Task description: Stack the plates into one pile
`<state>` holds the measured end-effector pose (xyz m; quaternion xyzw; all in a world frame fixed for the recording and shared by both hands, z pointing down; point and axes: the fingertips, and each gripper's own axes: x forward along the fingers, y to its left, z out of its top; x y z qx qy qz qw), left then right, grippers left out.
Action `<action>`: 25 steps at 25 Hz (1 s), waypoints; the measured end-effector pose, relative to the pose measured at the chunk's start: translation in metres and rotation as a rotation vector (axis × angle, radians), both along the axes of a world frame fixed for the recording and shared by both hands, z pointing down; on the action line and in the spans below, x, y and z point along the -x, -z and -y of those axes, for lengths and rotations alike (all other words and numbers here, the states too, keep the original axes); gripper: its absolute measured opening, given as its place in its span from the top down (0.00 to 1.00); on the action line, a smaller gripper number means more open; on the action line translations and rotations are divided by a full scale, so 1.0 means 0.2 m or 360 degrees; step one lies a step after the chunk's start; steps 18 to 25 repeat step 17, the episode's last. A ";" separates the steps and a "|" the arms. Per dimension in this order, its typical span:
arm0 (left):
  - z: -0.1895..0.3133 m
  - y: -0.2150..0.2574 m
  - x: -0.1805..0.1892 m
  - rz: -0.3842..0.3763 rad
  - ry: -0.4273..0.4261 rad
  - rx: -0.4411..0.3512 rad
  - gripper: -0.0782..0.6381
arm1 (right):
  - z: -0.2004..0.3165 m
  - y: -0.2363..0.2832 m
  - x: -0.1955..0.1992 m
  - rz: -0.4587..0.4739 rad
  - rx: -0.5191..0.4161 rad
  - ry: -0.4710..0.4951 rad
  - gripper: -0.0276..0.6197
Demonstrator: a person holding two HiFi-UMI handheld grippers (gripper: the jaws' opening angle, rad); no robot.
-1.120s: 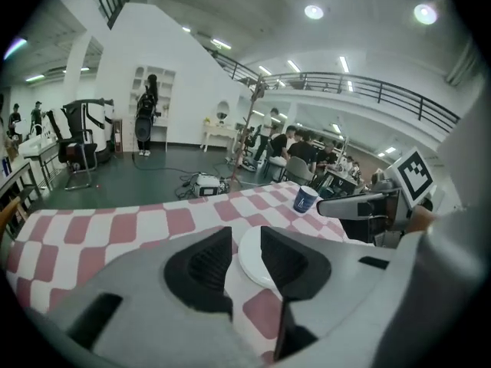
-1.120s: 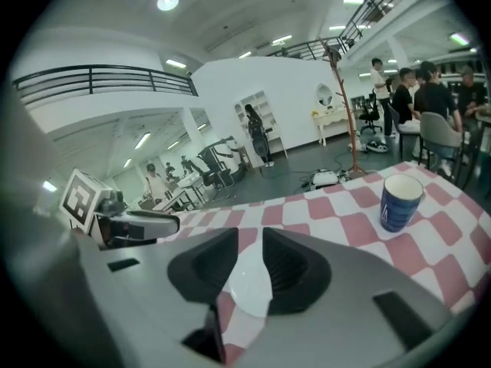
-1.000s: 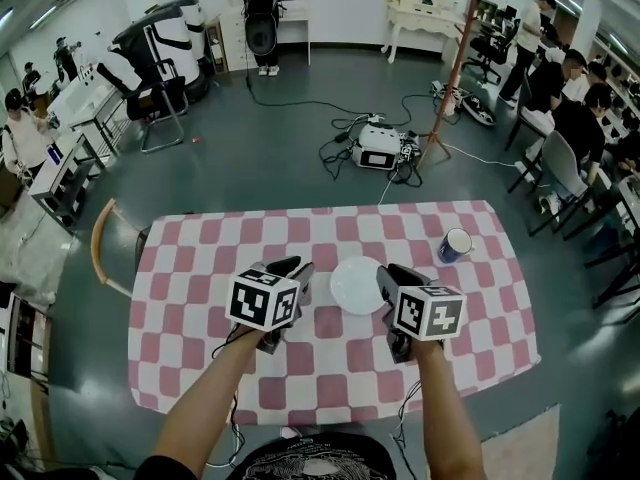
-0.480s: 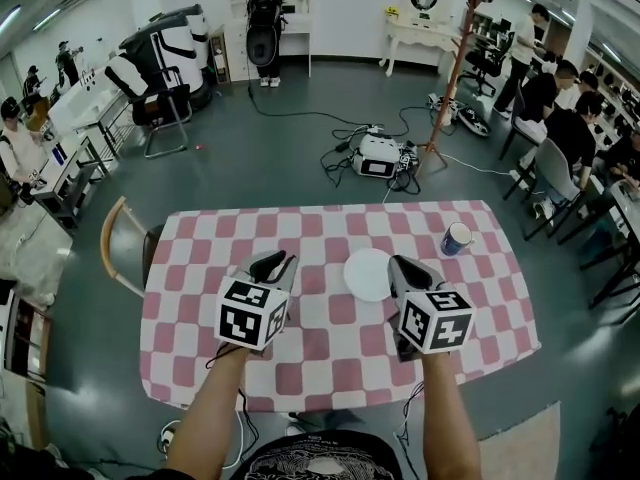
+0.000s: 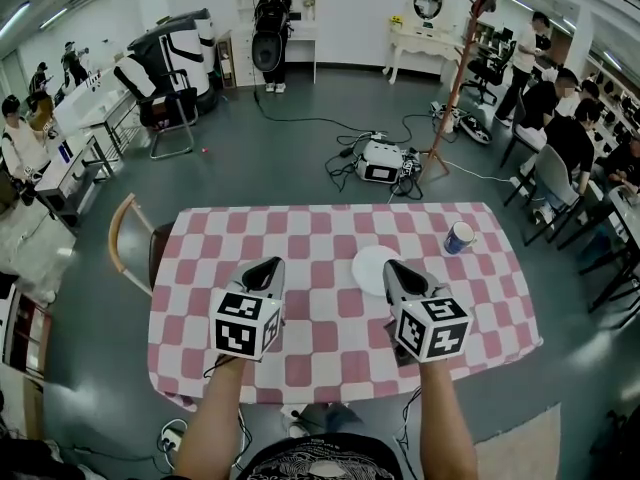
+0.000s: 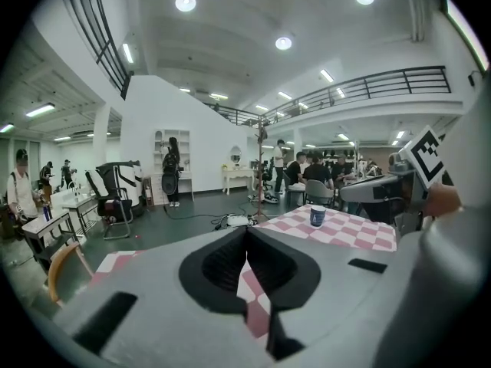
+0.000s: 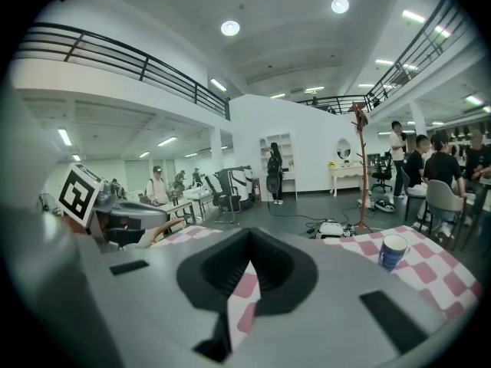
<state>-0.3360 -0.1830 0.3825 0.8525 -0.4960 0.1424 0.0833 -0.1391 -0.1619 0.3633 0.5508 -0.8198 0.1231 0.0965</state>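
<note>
Head view looking down on 1 table (image 5: 200, 268) covered with a pink-and-white checked cloth. A person's 2 forearms reach in from the near edge, each hand holding 1 gripper.

The left gripper (image 5: 262, 268) has just been closing; its jaws now meet with nothing between them. The right gripper (image 5: 397, 271) has also just been closing, and its jaws are together and empty too.

On the cloth lies 1 round white plate (image 5: 368, 263), right of the table's middle and well in from every edge. Whether more plates lie under it cannot be told. The right gripper covers its right rim in this view; contact cannot be judged.

1 blue-and-white cup (image 5: 460, 237) stands upright near the far right edge, apart from the plate.

Open cloth lies between the 2 grippers, across the whole left half, and along the far edge. 1 chair (image 5: 125, 238) stands just off the table's left side.
</note>
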 end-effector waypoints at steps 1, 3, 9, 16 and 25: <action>0.00 0.01 0.01 0.0002 0.0009 -0.0008 0.89 | -0.01 0.00 0.01 -0.0009 -0.0003 0.0005 0.95; -0.01 0.02 0.04 -0.0001 0.0025 -0.0014 0.89 | -0.02 0.00 0.02 -0.0019 -0.0009 0.0011 0.95; -0.03 0.03 0.07 -0.0008 0.0041 -0.0016 0.89 | -0.04 0.02 0.04 0.0000 -0.0026 0.0016 0.95; -0.04 0.00 0.04 -0.0010 0.0023 0.0006 0.89 | -0.05 0.02 0.05 -0.0013 -0.0022 0.0031 0.95; -0.04 0.00 0.04 -0.0011 0.0020 0.0009 0.89 | -0.05 0.01 0.05 -0.0015 -0.0022 0.0032 0.95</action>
